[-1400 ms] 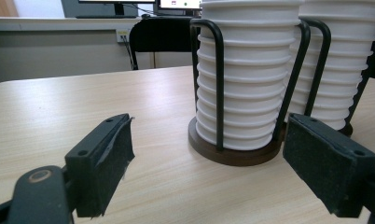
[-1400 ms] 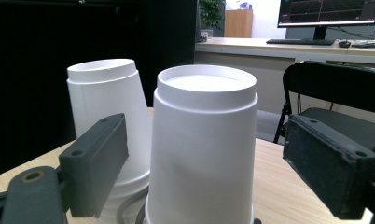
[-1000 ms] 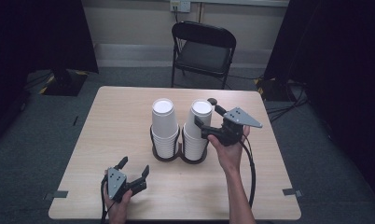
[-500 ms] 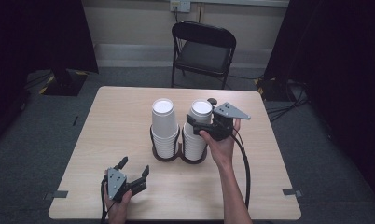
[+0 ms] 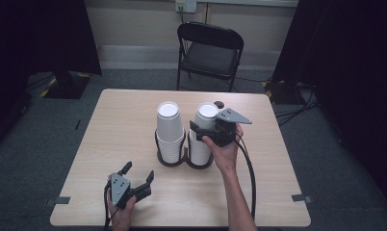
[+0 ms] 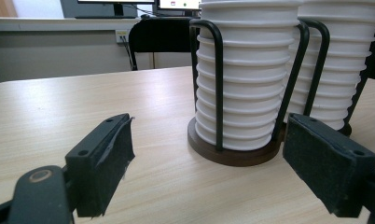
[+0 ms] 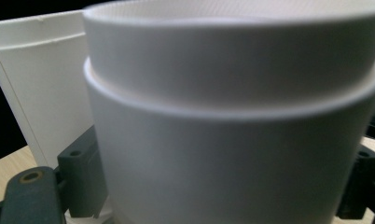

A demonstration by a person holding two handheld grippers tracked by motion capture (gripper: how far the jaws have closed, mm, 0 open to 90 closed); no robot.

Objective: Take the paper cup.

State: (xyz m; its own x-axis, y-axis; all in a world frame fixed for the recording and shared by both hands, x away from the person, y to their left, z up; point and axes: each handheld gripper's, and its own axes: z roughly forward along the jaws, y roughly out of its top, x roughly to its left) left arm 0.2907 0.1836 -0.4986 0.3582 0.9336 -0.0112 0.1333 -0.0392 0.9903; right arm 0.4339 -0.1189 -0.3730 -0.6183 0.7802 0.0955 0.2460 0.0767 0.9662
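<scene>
Two stacks of white cups are seen upside down in a black wire holder [image 5: 171, 155] with a dark round base, near the middle of the table [image 5: 109, 125].

Right stack of cups [image 5: 201, 139]: it stands in the holder's right ring, on the side of the right gripper [image 5: 201, 134]. In the high view the gripper is held at the stack's upper part, below the top cup's upturned base, with its body and grey plate on the stack's right side. In the right gripper view the stack's wall [image 7: 232, 154] is seen very close up, blurred, between the two jaws, one at each side of it. The jaws are set wide, and have just been opening a little further with the stack between them. Whether the pads press on the cup wall cannot be told: both contact lines are hidden behind the cup.

Left stack of cups [image 5: 169, 130]: it stands in the holder's left ring, just beside the right stack.

Left gripper [image 5: 137, 179]: it is held low at the near left of the table, well apart from the holder. In the left gripper view the jaws are spread wide with nothing between them, and the holder [image 6: 232, 154] with both stacks lies ahead.
</scene>
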